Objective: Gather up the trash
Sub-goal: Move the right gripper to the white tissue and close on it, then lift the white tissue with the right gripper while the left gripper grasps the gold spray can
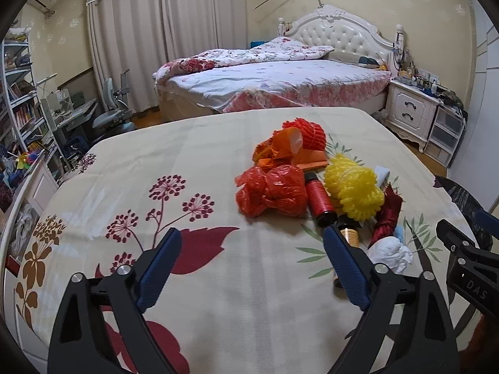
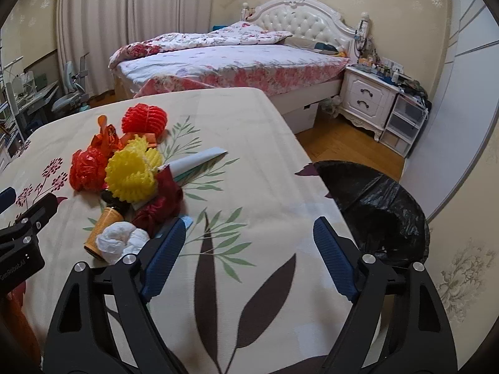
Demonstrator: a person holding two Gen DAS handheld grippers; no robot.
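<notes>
A pile of trash lies on the floral tablecloth: a red plastic bag, a yellow foam net, a red foam net, a red bottle, a gold can, a dark red wrapper and a white crumpled tissue. My left gripper is open and empty, just short of the pile. My right gripper is open and empty over the cloth, right of the tissue. A bin lined with a black bag stands at the table's right edge.
A bed stands behind the table, with a white nightstand and plastic drawers to its right. A desk, a chair and bookshelves fill the left side. A folded blue paper lies beside the pile.
</notes>
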